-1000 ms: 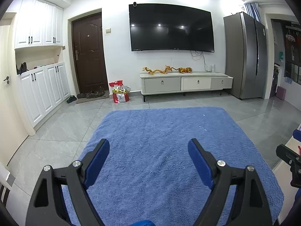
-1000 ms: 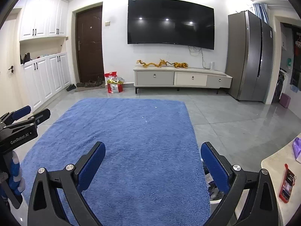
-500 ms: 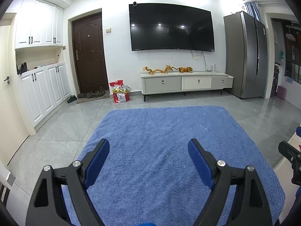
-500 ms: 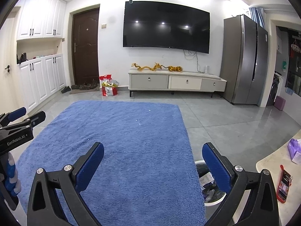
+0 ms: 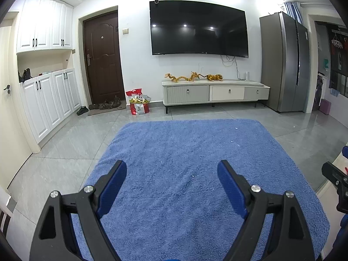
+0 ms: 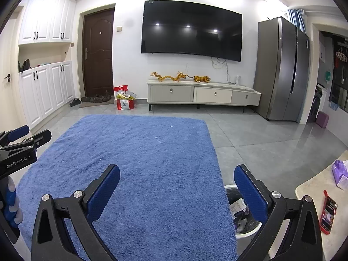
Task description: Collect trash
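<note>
Both claws, left (image 5: 171, 174) and right (image 6: 176, 179), gaped wide and empty; the trash bin (image 6: 240, 215) sat just beside the right claw, white specks (image 6: 157, 138) ahead on the rug (image 6: 152, 152).

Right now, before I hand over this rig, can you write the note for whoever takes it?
Left gripper: open, holding nothing, above the blue shaggy rug.
Right gripper: open, holding nothing.
White round trash bin, already holding some rubbish: on the grey floor beside the rug's right edge, under the right gripper.
Small white scraps dot the rug.
Done: nothing picked up.
Left: collect the scraps and bin them.
</note>
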